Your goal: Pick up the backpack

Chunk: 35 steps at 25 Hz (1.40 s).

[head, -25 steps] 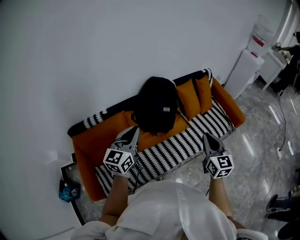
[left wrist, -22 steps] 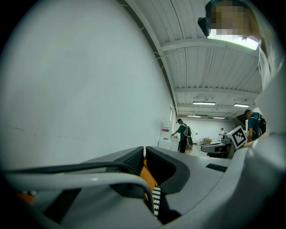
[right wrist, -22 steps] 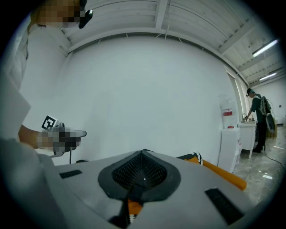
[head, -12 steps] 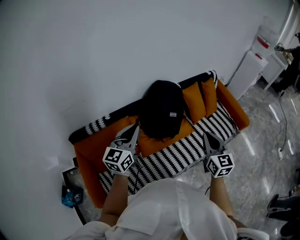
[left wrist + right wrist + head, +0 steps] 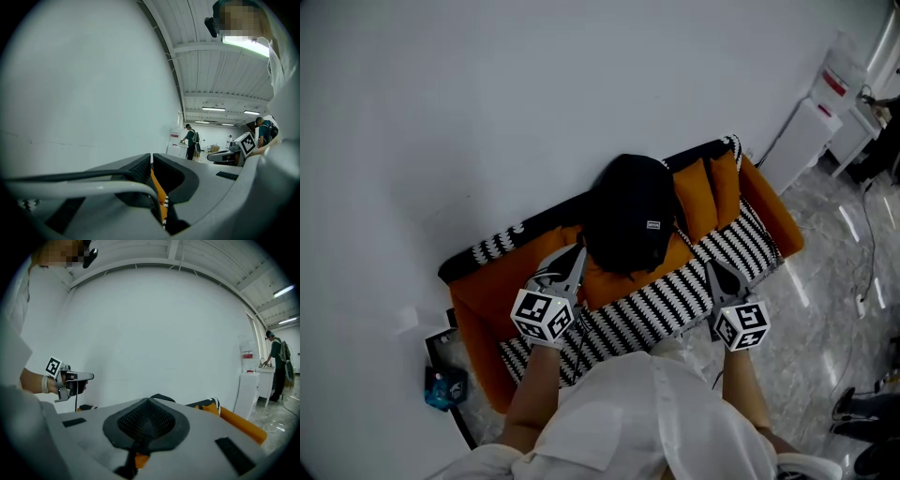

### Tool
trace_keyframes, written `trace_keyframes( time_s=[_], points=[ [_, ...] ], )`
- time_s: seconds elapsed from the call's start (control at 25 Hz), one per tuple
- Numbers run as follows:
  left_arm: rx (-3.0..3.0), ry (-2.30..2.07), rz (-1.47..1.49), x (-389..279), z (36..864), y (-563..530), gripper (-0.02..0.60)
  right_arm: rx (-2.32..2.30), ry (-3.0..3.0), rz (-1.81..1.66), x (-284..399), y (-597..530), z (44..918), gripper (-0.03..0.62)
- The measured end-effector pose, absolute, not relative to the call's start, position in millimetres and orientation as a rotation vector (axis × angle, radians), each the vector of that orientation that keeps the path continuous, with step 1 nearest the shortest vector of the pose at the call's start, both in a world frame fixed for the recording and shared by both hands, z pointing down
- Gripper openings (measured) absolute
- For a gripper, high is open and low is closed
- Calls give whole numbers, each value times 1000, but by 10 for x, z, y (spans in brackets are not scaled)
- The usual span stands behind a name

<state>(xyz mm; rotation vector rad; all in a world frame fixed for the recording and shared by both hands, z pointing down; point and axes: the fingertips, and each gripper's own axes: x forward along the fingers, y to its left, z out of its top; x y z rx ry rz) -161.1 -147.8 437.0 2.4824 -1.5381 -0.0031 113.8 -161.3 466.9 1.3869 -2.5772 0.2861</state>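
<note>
Backpack: the black backpack sits upright on the orange sofa, propped against the backrest below the white wall, so its top seems easy to reach.
Left claw: the left claw is clenched with nothing gripped. It hovers over the striped seat, with the backpack just beside it at 1 o'clock.
Right claw: the right claw is clenched and empty, above the seat's front edge. The backpack lies at its 10 o'clock, apart.
Why so held: both flank the bag, likely lining up an approach.
Next need: the jaws must part before taking a strap.
</note>
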Motion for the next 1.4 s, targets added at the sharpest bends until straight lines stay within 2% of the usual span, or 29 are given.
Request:
trace_keyframes(
  time_s=[1.4],
  points=[
    [2337,-1472,163,-1374,5278,-2502,35,1146,-2567,404,807,-2803,5527,18]
  ],
)
